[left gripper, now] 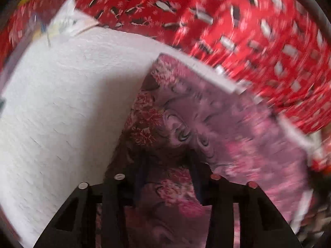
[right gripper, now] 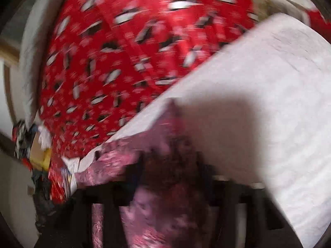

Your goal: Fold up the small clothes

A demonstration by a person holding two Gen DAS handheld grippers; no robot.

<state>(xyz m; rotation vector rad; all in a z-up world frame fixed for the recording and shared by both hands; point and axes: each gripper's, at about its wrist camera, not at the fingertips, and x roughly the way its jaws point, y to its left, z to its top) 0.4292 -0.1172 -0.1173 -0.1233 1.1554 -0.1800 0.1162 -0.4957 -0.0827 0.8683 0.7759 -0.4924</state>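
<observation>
A small pink and mauve floral garment (left gripper: 217, 124) lies on a white textured cloth (left gripper: 62, 103). My left gripper (left gripper: 168, 165) is shut on the garment's near edge, and the fabric bunches between its black fingers (left gripper: 115, 196). In the right wrist view, which is blurred, the same pink garment (right gripper: 161, 206) is pinched in my right gripper (right gripper: 171, 171), with the white cloth (right gripper: 258, 103) to its right. Both grippers hold the garment a little above the white cloth.
A red bedspread with white and black marks (left gripper: 248, 31) lies beyond the white cloth and also shows in the right wrist view (right gripper: 124, 62). A pile of dark mixed clothes (right gripper: 26, 144) sits at the far left there. A white paper item (left gripper: 68, 20) lies at the cloth's far corner.
</observation>
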